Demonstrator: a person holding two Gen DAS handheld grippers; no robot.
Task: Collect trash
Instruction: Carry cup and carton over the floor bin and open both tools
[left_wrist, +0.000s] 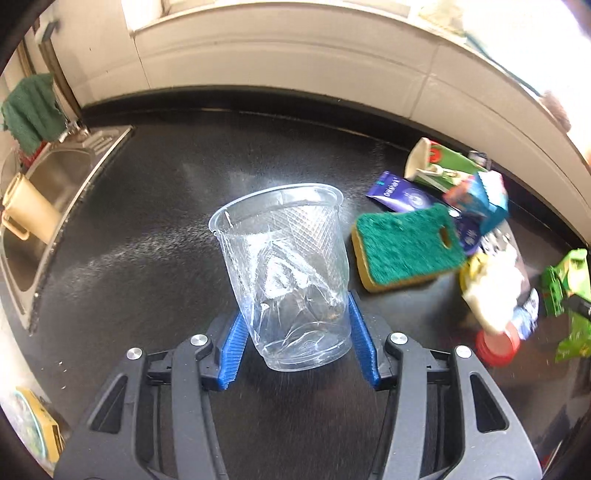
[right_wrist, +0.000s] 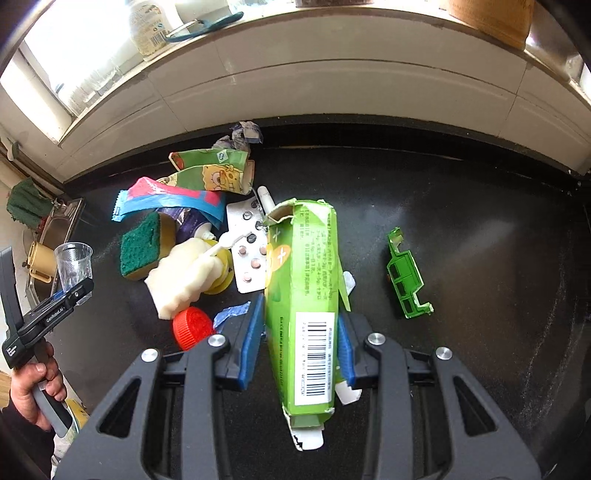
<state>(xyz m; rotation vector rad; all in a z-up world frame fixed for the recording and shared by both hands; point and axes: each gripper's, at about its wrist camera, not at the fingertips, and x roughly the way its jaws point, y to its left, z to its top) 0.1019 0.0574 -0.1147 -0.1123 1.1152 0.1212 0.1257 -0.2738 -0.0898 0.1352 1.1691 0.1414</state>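
Note:
A clear, dented plastic cup (left_wrist: 284, 251) stands upright over the black countertop (left_wrist: 155, 229), with the blue pads of my left gripper (left_wrist: 295, 306) pressed against its lower sides. In the right wrist view the same cup (right_wrist: 73, 264) sits in the left gripper (right_wrist: 66, 293) at the far left, held by a person's hand (right_wrist: 33, 384). My right gripper (right_wrist: 301, 314) is shut on a torn light-green carton (right_wrist: 303, 258) with a barcode, which lies lengthwise between the pads.
A trash pile lies between the grippers: green-and-yellow sponge (right_wrist: 142, 247), white foam lump (right_wrist: 181, 280), red cap (right_wrist: 192, 326), pill blister (right_wrist: 251, 254), cartoon wrappers (right_wrist: 214, 177). A torn green card piece (right_wrist: 406, 277) lies right. A steel sink (left_wrist: 55, 173) is at left, a tiled wall behind.

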